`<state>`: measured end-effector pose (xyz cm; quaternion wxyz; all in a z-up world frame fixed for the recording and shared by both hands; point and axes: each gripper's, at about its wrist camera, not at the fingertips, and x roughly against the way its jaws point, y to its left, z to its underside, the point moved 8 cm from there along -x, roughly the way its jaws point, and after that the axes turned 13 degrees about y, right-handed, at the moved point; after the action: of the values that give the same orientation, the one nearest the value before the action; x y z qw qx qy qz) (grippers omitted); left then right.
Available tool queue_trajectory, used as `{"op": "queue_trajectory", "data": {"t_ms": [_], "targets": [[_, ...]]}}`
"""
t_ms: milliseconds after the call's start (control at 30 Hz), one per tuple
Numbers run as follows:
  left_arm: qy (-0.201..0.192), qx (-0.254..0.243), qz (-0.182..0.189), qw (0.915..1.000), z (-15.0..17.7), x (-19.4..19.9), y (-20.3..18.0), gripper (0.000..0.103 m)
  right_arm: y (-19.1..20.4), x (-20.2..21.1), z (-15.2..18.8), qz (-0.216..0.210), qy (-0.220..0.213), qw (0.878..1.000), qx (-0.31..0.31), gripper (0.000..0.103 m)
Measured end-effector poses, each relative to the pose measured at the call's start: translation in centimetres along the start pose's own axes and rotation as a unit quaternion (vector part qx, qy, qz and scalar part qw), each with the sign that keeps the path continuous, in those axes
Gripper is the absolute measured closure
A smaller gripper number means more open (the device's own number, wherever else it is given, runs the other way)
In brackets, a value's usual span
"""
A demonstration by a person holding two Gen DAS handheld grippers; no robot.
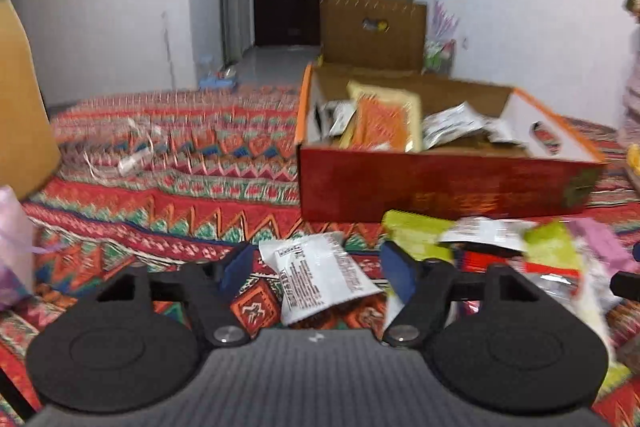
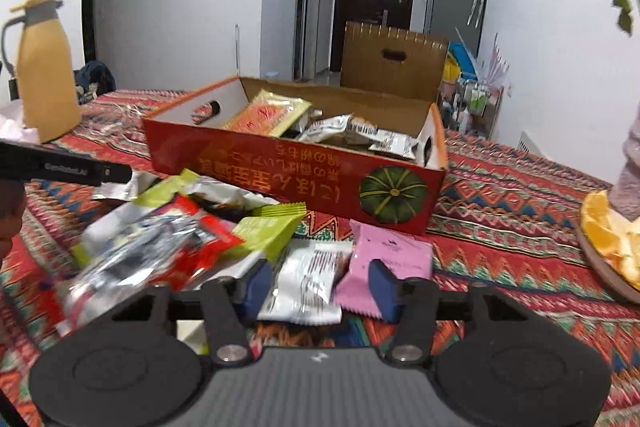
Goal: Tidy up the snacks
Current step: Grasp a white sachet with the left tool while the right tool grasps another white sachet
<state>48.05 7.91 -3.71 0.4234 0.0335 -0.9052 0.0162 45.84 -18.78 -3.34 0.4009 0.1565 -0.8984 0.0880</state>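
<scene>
An open red cardboard box with a pumpkin picture stands on the patterned cloth and holds several snack packets. In front of it lies a loose heap of packets, green, red, silver and pink. My left gripper is open low over the cloth, with a white printed packet lying between its blue pads, apparently untouched. My right gripper is open too. A white packet lies between its pads, and a pink packet sits behind the right finger.
A yellow jug stands at the far left. A plate of orange slices lies at the right edge beside a person's sleeve. A brown cardboard box stands behind the table. The cloth left of the red box is mostly bare.
</scene>
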Motion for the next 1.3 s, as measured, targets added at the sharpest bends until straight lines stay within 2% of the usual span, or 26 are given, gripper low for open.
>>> {"op": "queue_trajectory", "data": {"t_ms": [100, 167, 233, 533, 633, 733, 833, 967, 1000, 1067, 1200, 1300], "targets": [[0.007, 0.006, 0.004, 0.9999, 0.0, -2.2, 0.3, 0.036, 0.4, -1.7, -0.5, -0.006, 0.006, 1.0, 0.003, 0.053], [0.011, 0.008, 0.009, 0.9999, 0.2, -3.1, 0.4, 0.04, 0.7, -2.6, -0.5, 0.002, 0.007, 1.0, 0.012, 0.051], [0.001, -0.007, 0.0, 1.0, 0.4, -3.2, 0.3, 0.052, 1.1, -3.3, -0.5, 0.018, 0.001, 1.0, 0.025, 0.05], [0.006, -0.012, -0.004, 0.9999, 0.9, -2.3, 0.3, 0.058, 2.0, -3.2, 0.1, 0.016, -0.003, 0.999, 0.049, 0.05], [0.009, -0.006, -0.002, 0.9999, 1.1, -1.9, 0.6, 0.058, 2.6, -2.6, 0.2, -0.004, 0.0, 0.999, 0.049, 0.057], [0.006, -0.006, -0.012, 0.9999, 0.9, -1.9, 0.8, 0.058, 3.2, -2.9, 0.7, -0.001, 0.008, 0.998, 0.066, 0.057], [0.007, -0.003, -0.015, 0.9999, 0.8, -1.6, 1.0, 0.058, 3.2, -3.2, 0.7, -0.01, 0.012, 0.998, 0.058, 0.057], [-0.008, -0.008, -0.013, 0.9999, 1.1, 0.2, 0.8, 0.059, 3.0, -3.2, 0.8, -0.026, 0.015, 0.999, 0.045, 0.06], [-0.011, -0.007, -0.016, 0.9998, 1.3, 0.8, 0.8, 0.059, 3.1, -3.1, 0.8, -0.026, 0.014, 0.999, 0.043, 0.067], [-0.017, -0.006, -0.019, 0.9997, 1.9, 2.2, 0.7, 0.059, 2.9, -2.3, 0.8, -0.024, 0.009, 0.999, 0.03, 0.07], [-0.035, 0.003, -0.005, 0.9994, 3.8, 6.3, 0.5, 0.059, 2.2, 1.2, 1.8, -0.019, -0.022, 1.0, 0.005, 0.07], [-0.027, 0.012, 0.005, 0.9996, 6.4, 9.0, 0.0, 0.059, 2.0, 5.2, 3.8, -0.024, -0.043, 0.999, -0.018, 0.07]]}}
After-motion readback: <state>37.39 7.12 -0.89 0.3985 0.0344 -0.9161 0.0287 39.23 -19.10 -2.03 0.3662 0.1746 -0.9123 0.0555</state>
